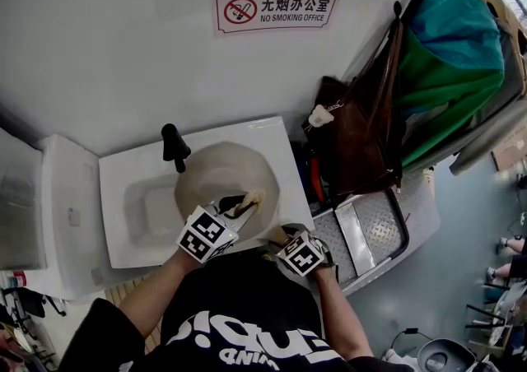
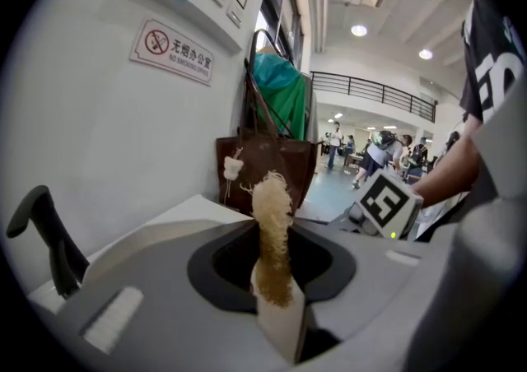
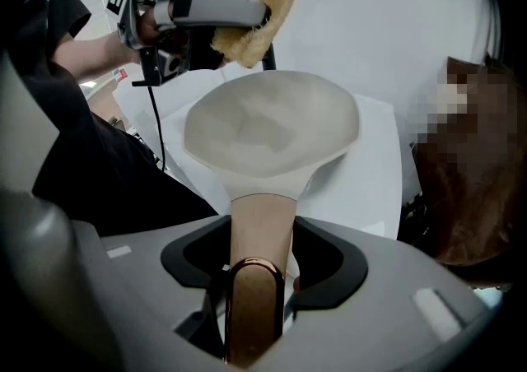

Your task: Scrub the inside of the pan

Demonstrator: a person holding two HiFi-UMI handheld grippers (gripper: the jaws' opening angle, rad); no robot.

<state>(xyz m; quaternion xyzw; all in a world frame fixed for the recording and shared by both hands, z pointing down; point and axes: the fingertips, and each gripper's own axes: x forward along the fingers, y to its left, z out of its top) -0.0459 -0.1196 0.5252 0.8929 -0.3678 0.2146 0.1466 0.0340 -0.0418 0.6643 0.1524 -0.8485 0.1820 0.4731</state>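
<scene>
Pan (image 3: 272,127) beige, matte, held over the sink (image 1: 123,189) | left tongs (image 2: 278,309) clench sponge (image 2: 272,222) | right tongs (image 3: 255,296) clench handle (image 3: 262,222)

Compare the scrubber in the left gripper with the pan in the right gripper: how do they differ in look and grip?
The scrubber is small, rough and fibrous; the pan is wide, smooth and pale. The left gripper clamps the scrubber by its body; the right gripper clamps the pan only by its handle. Both are beige, and each is held in shut jaws.

A white sink (image 1: 114,210) with a black tap (image 1: 174,146) has the beige pan (image 1: 221,174) over its basin.
</scene>
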